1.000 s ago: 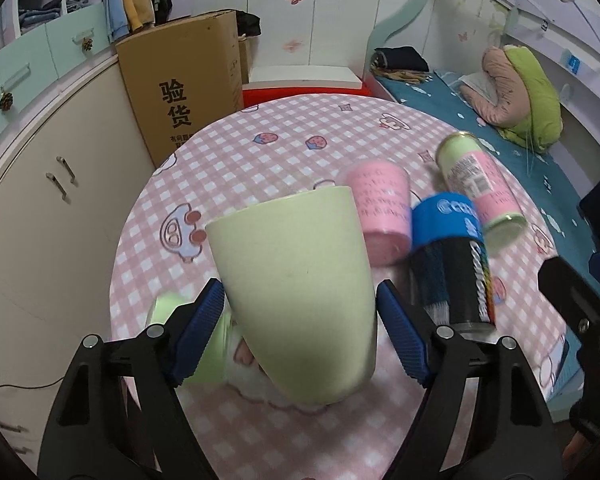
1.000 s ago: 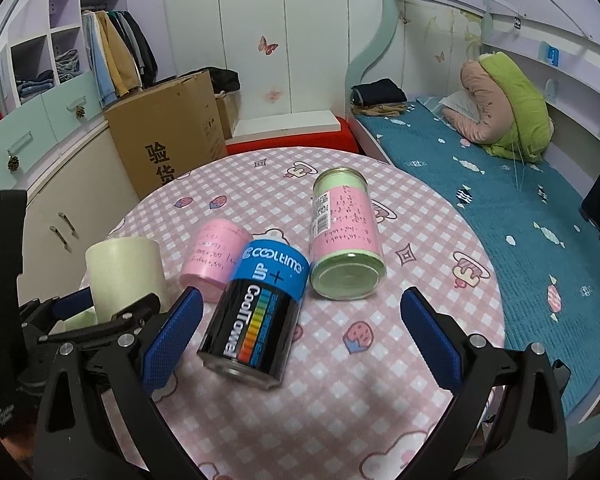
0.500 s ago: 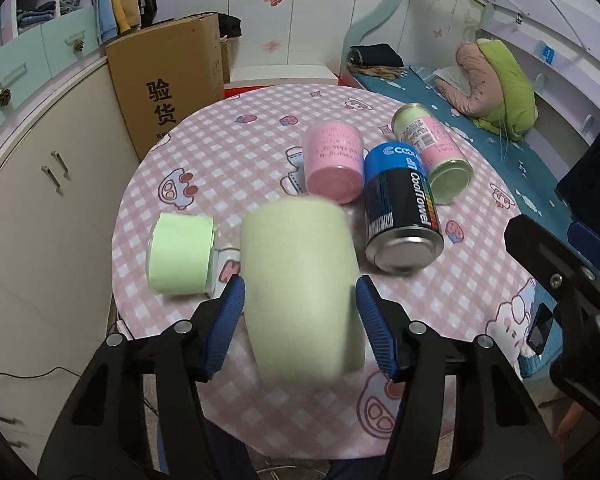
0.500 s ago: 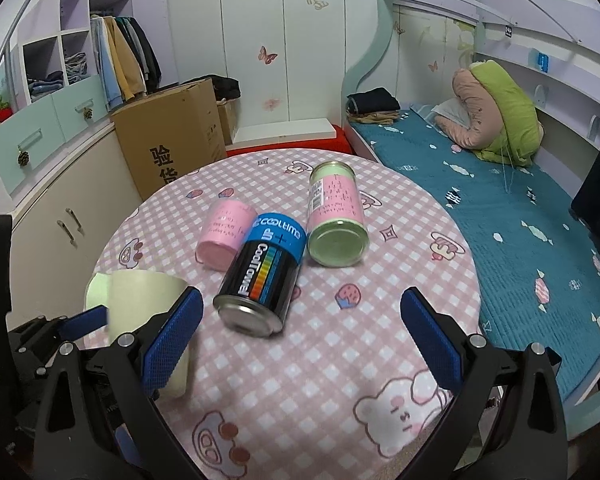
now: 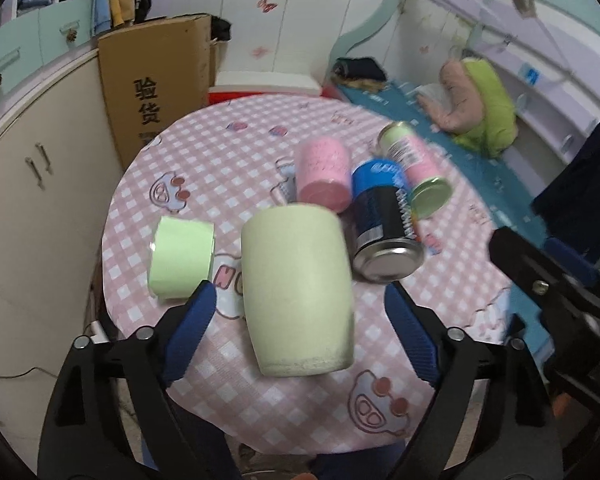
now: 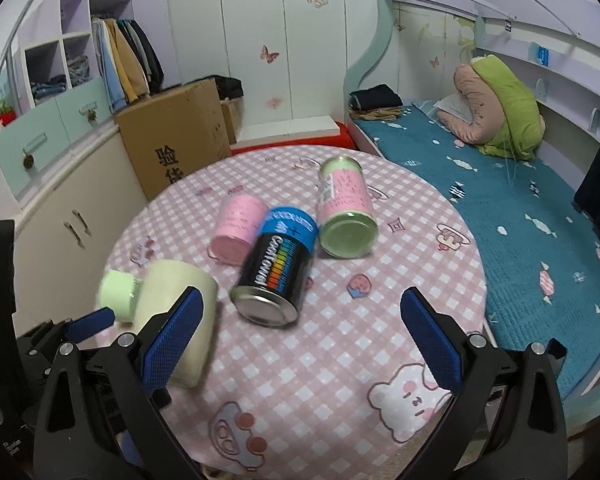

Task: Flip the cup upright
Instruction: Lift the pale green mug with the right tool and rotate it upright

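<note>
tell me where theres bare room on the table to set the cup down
Open cloth lies in the near right part of the table, between the black can and the bear print. The far left is bare too. Crowded: the middle, where pink cup, black can and pink-green can cluster; also around the pale green cup.

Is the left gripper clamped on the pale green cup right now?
No, the left gripper is open, with gaps between its blue pads and the pale green cup.

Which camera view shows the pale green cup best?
The left wrist view: the pale green cup fills the centre, whole, between the open left tool. In the right wrist view the cup sits at the left edge, blurred and partly hidden behind a finger of the right tool.
</note>
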`<move>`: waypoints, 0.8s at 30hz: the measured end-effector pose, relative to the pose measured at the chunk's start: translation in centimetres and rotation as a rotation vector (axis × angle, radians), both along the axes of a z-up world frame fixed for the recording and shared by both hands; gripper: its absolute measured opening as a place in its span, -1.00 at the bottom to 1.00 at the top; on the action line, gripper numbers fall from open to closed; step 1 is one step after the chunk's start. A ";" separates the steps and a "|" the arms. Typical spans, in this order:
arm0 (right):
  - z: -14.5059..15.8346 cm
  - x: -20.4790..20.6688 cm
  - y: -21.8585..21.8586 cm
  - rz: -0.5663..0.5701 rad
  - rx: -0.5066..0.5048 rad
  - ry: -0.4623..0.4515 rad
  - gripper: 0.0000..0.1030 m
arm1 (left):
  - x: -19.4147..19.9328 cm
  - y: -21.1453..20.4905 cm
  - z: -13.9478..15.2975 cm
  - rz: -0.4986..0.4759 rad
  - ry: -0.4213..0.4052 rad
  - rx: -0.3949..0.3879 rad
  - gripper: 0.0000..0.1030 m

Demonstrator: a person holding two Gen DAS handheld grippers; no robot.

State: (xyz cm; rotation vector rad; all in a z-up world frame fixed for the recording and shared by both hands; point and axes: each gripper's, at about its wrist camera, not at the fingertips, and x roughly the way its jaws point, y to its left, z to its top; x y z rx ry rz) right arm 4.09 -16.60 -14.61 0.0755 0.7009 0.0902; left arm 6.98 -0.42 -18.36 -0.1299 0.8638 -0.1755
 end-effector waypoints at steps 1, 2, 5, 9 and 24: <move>0.3 0.0 0.2 0.005 0.008 -0.005 0.86 | -0.2 0.3 0.4 -0.004 -0.011 -0.008 0.76; 0.5 0.0 0.3 0.010 0.018 -0.007 0.86 | -0.6 1.2 1.2 0.001 -0.029 -0.015 0.76; 1.2 0.2 1.0 0.031 0.052 -0.006 0.85 | -0.9 3.3 2.6 0.053 -0.073 0.011 0.76; 1.4 0.7 2.9 0.057 0.057 0.008 0.85 | -1.2 5.8 3.6 0.125 -0.109 0.049 0.76; -1.2 3.6 8.7 0.132 0.038 0.151 0.85 | -0.4 12.2 1.7 0.174 -0.075 0.010 0.76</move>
